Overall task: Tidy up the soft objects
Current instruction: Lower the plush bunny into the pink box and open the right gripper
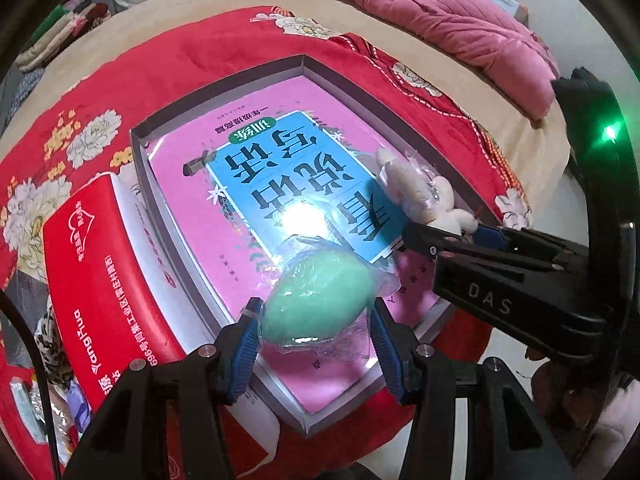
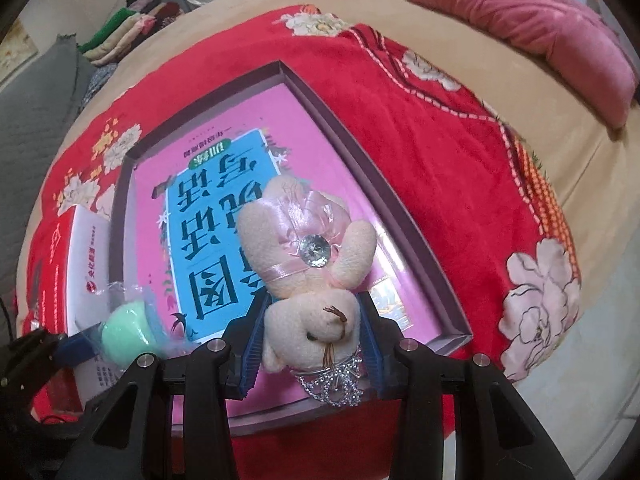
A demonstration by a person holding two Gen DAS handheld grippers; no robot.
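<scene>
While both grippers pointed down over the bed, a shallow grey box (image 1: 224, 92) lay right under them. Inside it was a flat pink book (image 2: 320, 152) with a big blue label, and nothing else lay in the box that I could see. The left gripper (image 1: 316, 316) squeezed a soft green egg-shaped toy (image 1: 316, 296) in a clear crinkly wrapper between its blue pads, just above the near part of the book. The right gripper (image 2: 312, 344) held a small cream teddy bear (image 2: 304, 256) by its head, with a pad on each side. The bear hung with its body stretched away from the gripper, over the book, and it had a pink ribbon, a shiny gem and a beaded chain. To the left of the left gripper, a red and white carton (image 1: 108, 264) sat beside the box. All of this rested on a red blanket (image 2: 420, 120) with white flowers, spread over a tan sheet (image 2: 592, 152). Far ahead lay a bunched pink quilt (image 1: 448, 16) and a pile of folded clothes (image 2: 132, 24).
</scene>
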